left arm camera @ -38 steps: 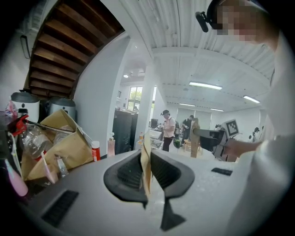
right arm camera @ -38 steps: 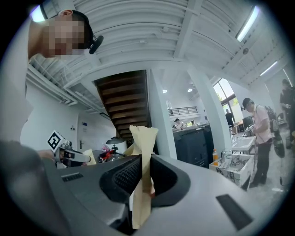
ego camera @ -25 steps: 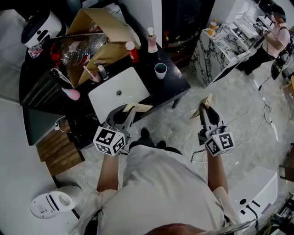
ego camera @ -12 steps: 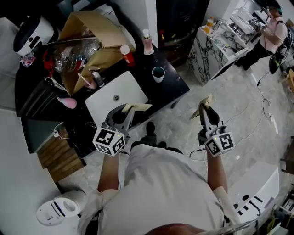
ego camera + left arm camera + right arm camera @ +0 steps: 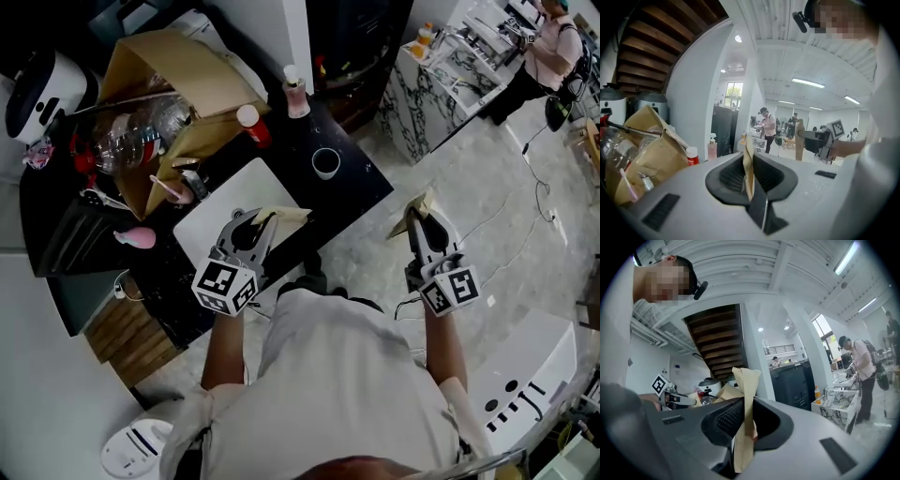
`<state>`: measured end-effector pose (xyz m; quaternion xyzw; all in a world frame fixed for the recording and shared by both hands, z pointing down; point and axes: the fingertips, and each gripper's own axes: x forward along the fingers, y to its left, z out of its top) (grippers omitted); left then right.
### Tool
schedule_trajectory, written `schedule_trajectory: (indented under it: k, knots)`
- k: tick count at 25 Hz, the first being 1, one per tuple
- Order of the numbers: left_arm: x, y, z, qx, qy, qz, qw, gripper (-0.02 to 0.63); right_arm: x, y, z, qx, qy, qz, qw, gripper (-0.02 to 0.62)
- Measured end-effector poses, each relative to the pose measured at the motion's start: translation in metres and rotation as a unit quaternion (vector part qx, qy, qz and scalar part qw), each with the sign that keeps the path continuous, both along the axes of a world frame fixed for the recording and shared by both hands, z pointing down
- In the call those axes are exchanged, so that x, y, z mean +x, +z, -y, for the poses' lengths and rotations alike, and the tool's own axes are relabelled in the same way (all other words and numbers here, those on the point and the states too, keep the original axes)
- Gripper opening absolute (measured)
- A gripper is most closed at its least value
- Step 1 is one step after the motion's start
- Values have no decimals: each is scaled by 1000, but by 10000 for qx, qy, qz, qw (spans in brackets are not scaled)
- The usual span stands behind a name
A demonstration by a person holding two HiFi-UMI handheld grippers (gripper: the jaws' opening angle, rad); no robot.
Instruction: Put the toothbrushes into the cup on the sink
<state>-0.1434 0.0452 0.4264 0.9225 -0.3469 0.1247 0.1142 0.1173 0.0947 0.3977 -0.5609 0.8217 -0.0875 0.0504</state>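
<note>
- Left tongs, nearly closed, pinch a flat tan paper packet over the near edge of the white rectangular sink.
- Right tongs clamp a second tan packet above the pale veined floor.
- The round cup stands on the black worktop, beside the sink.
- No legible writing.
- Both forearms reach forward, side by side.

counter black | sink white, ahead of left tongs | cup pale, dark inside | wrapped toothbrush in left tongs tan, likewise in right tongs | marker cubes black-and-white squares | floor grey marbled
</note>
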Motion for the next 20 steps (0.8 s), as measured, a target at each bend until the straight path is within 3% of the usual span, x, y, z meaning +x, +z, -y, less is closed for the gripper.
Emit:
schedule_trajectory:
  k: [20]
  knots:
    - [-28, 35, 78, -395, 530, -131, 9977, 52, -59, 4, 86, -195, 54, -335, 9992, 64]
